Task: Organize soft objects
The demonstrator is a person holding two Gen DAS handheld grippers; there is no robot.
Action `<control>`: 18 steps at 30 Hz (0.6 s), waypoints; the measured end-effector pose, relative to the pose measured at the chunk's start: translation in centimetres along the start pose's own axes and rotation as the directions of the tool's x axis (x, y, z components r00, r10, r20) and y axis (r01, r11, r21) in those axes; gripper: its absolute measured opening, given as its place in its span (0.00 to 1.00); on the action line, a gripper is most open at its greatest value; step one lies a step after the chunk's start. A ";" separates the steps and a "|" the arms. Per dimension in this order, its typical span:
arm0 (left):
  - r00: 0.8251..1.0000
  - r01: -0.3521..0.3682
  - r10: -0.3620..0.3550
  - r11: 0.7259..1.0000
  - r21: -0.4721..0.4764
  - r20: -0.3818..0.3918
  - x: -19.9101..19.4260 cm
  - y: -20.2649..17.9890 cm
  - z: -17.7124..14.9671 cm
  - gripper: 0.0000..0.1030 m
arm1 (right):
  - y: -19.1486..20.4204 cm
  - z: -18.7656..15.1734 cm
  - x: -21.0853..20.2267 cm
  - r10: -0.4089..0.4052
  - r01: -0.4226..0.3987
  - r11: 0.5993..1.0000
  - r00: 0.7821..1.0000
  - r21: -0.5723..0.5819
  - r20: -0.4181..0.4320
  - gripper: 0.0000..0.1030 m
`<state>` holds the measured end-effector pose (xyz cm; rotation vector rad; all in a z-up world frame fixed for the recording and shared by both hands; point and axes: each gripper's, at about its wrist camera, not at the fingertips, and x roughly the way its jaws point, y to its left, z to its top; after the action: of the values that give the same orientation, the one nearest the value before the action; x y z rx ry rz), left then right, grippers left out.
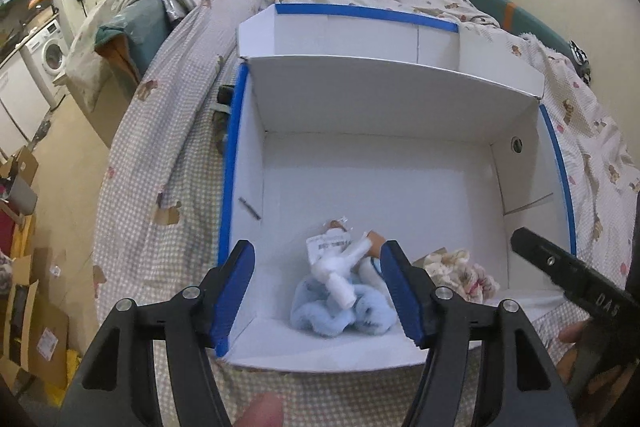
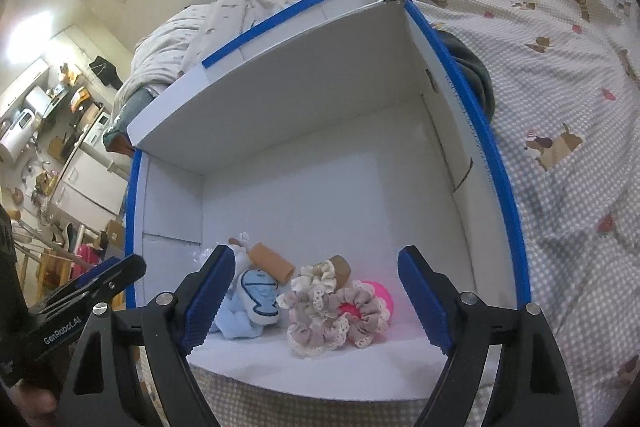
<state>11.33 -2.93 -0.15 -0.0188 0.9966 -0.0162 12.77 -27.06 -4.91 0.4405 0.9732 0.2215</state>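
While both grippers gape empty, soft things lie inside the white box (image 1: 400,163).
Left gripper (image 1: 324,291) above the blue plush (image 1: 340,311); right gripper (image 2: 316,301) above the scrunchies (image 2: 336,311).

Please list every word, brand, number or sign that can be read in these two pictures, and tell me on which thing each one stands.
"GenRobot.AI": white print on the black body of the left gripper, seen from the right wrist view.
"DAS": white letters on the black body of the right gripper, seen from the left wrist view; the edge may cut them off.
White tag on the blue plush toy: printed, too blurred to read.
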 end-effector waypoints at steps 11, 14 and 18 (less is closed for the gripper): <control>1.000 0.008 -0.007 0.999 -0.046 0.013 -2.9 2.9 -2.3 0.85 | 2.2 -2.0 -4.0 0.008 -0.008 0.997 1.000 -0.080 0.003 0.86; 0.998 0.015 -0.014 1.000 -0.027 0.053 -4.2 2.9 -3.5 0.95 | 2.8 -3.5 -4.9 -0.016 0.016 0.992 1.000 -0.124 -0.004 0.86; 0.993 0.061 -0.060 0.998 -0.007 0.099 -5.3 2.6 -5.1 0.99 | 3.1 -5.3 -6.0 -0.054 0.059 0.980 0.998 -0.187 0.033 0.86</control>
<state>4.22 -0.25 1.43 -0.0586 0.8965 -0.0657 5.11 -25.19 -1.54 0.2415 0.9272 0.2529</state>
